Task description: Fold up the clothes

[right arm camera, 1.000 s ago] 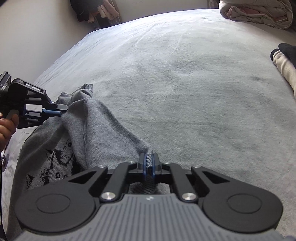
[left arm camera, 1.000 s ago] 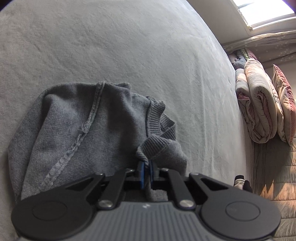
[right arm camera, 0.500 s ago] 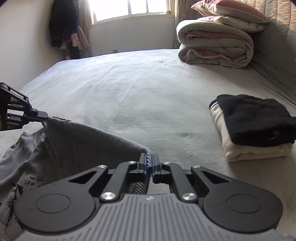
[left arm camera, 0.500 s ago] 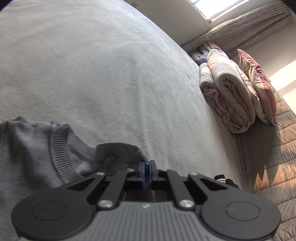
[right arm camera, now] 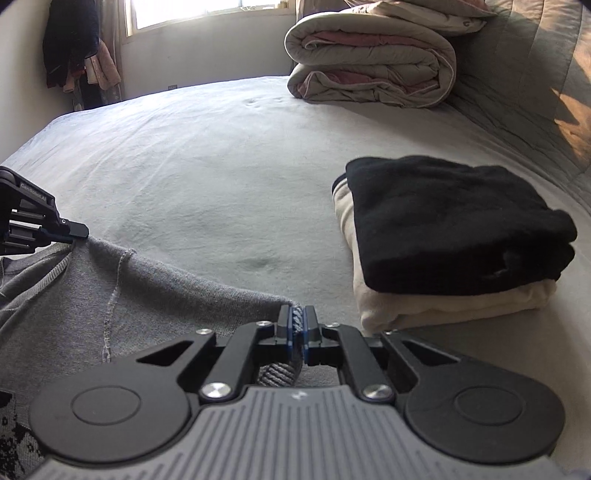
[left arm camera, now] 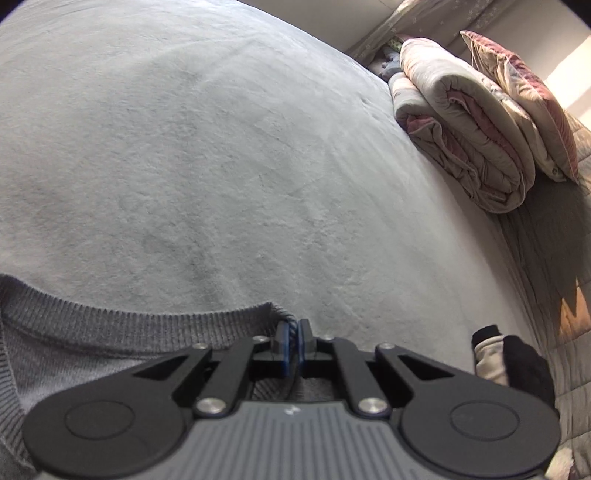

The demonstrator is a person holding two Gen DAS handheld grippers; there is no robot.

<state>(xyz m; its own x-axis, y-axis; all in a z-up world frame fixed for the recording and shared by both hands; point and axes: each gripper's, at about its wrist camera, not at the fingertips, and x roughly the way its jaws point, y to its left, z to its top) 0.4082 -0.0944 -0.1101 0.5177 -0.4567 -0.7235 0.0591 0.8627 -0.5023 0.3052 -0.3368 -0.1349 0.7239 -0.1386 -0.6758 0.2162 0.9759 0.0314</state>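
Grey knit sweater (right arm camera: 155,295) hangs stretched between my two grippers above the bed (right arm camera: 221,155); I judge this the lift-and-spread step. My left gripper (left arm camera: 294,332) is clamped on the ribbed collar (left arm camera: 147,325), my right gripper (right arm camera: 296,322) pinches a shoulder edge. Next I'd lay it flat, clear of the folded stack (right arm camera: 454,243) nearby

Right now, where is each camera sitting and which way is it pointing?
Left wrist: on the left gripper, looking along its fingers across the bed toward the rolled duvet; its jaws pinch the gray sweater.
Right wrist: on the right gripper, facing the window and folded stack; its jaws clamp the sweater, and the left gripper shows at the left edge.
Shared: sweater, bed, duvet, stack.
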